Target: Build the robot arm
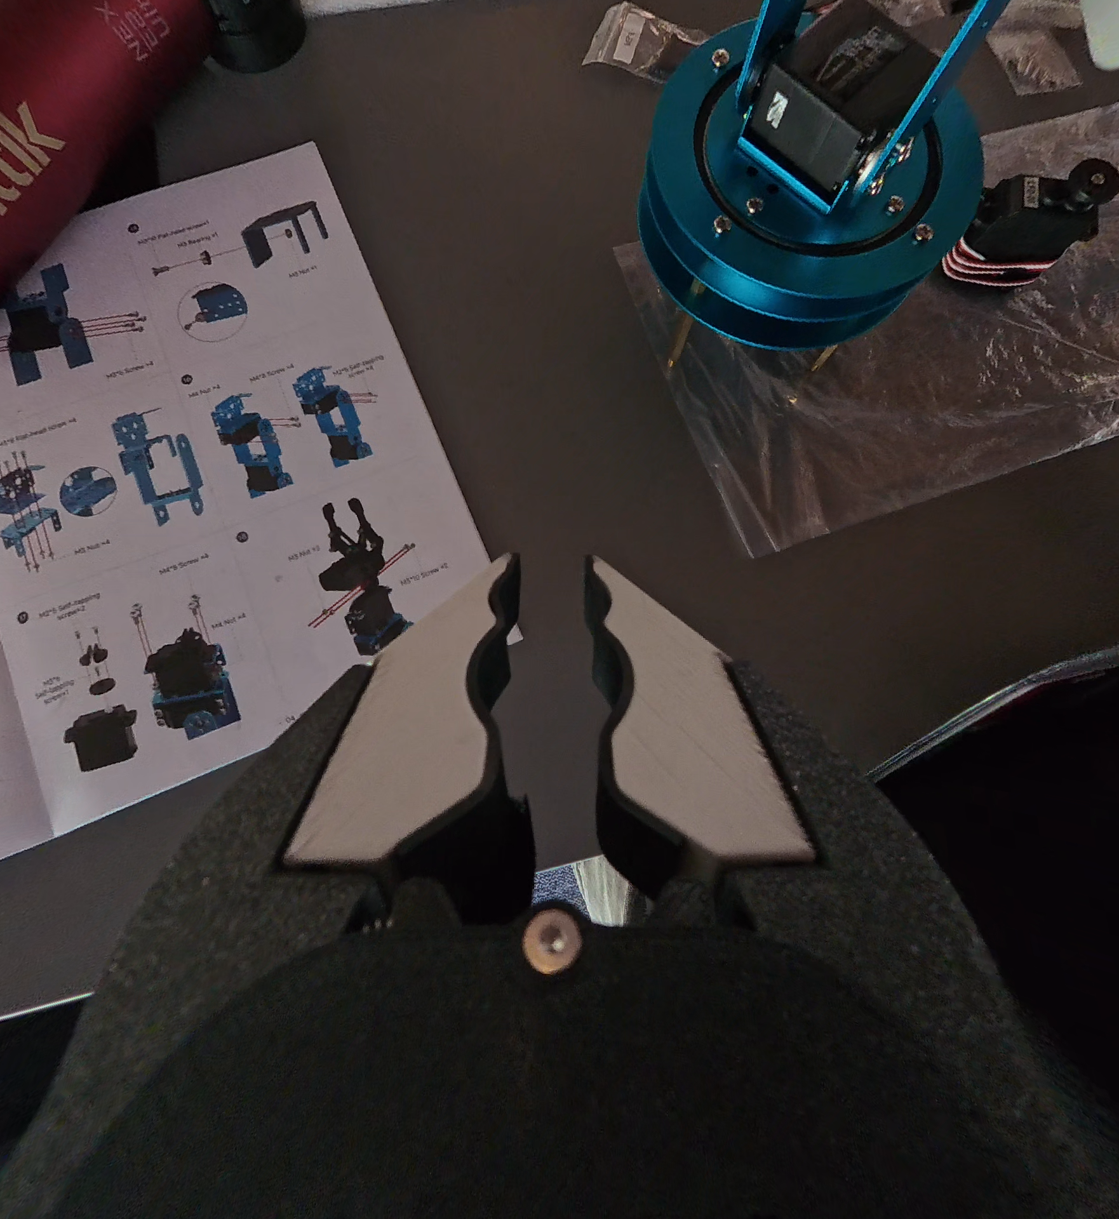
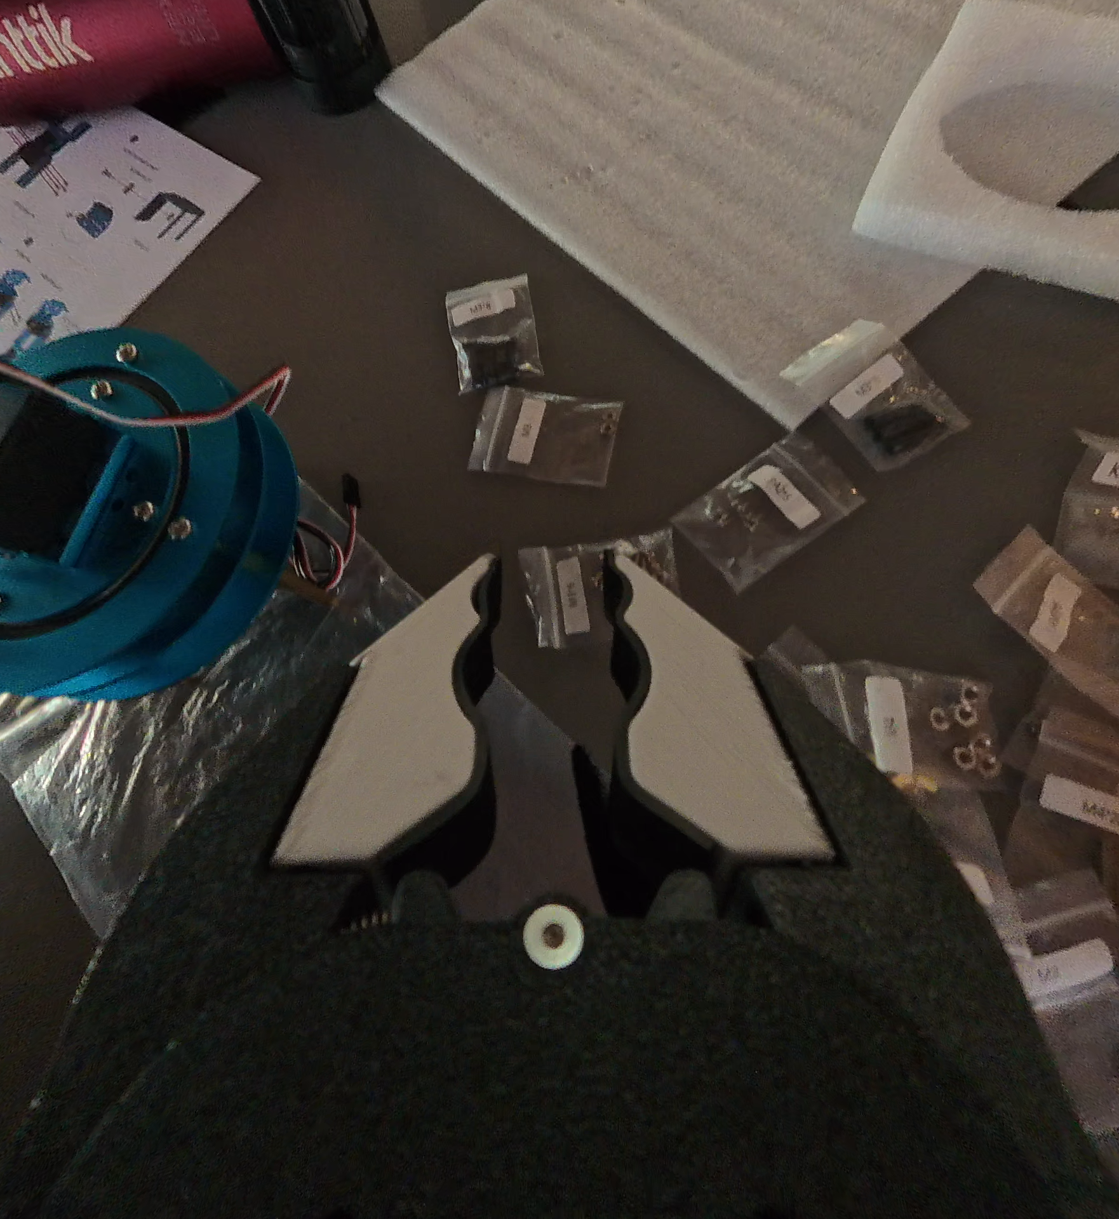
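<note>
left hand-held gripper [image 1: 551,561] parted, empty, right hand-held gripper [image 2: 551,561] parted

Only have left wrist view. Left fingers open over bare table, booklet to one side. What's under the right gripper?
Observer: The right gripper hangs open over a small clear bag with a white label; the bag shows between its fingers.
Operator: More bags around?
Observer: Yes, a spread of small labelled bags ahead and to the right of the fingers, some holding small metal parts.
Operator: What's beyond them?
Observer: A white foam sheet and a thick foam block with a round cutout.
Operator: Blue base wired?
Observer: Red, white and black leads arc over the blue base.
</note>
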`<state>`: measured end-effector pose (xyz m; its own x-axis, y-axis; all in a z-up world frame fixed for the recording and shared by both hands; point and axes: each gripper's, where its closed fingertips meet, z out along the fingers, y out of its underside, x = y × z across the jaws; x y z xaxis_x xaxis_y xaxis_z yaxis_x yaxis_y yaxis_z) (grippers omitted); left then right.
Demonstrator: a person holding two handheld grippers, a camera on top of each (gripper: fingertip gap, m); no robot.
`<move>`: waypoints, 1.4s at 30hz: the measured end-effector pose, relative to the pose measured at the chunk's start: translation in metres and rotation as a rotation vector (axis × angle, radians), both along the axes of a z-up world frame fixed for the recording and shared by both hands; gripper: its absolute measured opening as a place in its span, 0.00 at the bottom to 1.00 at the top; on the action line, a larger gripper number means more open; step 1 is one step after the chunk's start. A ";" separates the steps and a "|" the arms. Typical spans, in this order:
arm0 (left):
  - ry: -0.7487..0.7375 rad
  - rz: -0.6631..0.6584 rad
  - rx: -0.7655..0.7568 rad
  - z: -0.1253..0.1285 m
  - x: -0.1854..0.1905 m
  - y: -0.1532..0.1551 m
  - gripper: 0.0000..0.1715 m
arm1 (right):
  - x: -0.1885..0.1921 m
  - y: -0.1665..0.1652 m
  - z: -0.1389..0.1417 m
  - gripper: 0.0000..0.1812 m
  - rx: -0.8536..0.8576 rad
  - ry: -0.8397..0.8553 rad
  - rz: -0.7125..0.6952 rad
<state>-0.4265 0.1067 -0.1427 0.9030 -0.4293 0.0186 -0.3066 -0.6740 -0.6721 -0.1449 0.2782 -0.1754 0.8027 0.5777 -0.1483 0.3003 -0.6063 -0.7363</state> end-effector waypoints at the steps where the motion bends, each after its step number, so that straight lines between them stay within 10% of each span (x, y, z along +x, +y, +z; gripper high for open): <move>1: -0.001 -0.003 0.001 0.000 0.000 0.001 0.11 | 0.004 -0.003 -0.002 0.17 -0.004 -0.003 -0.003; 17: -0.072 -0.142 0.020 -0.001 0.057 0.007 0.10 | 0.083 -0.071 -0.019 0.17 -0.089 -0.018 -0.167; 27: -0.196 -0.425 0.021 0.013 0.221 -0.001 0.14 | 0.119 -0.106 -0.010 0.17 -0.029 0.046 -0.225; 34: -0.074 -0.304 -0.048 -0.005 0.343 0.087 0.35 | 0.132 -0.134 -0.008 0.17 -0.034 0.115 -0.163; 42: 0.060 -0.130 -0.220 -0.076 0.368 0.150 0.32 | 0.167 -0.152 -0.011 0.16 -0.049 0.154 -0.187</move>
<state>-0.0589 0.2569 -0.2187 0.8430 -0.5330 0.0722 -0.4348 -0.7543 -0.4918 0.0221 0.1260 -0.1866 0.8608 0.4099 -0.3017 0.0656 -0.6771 -0.7330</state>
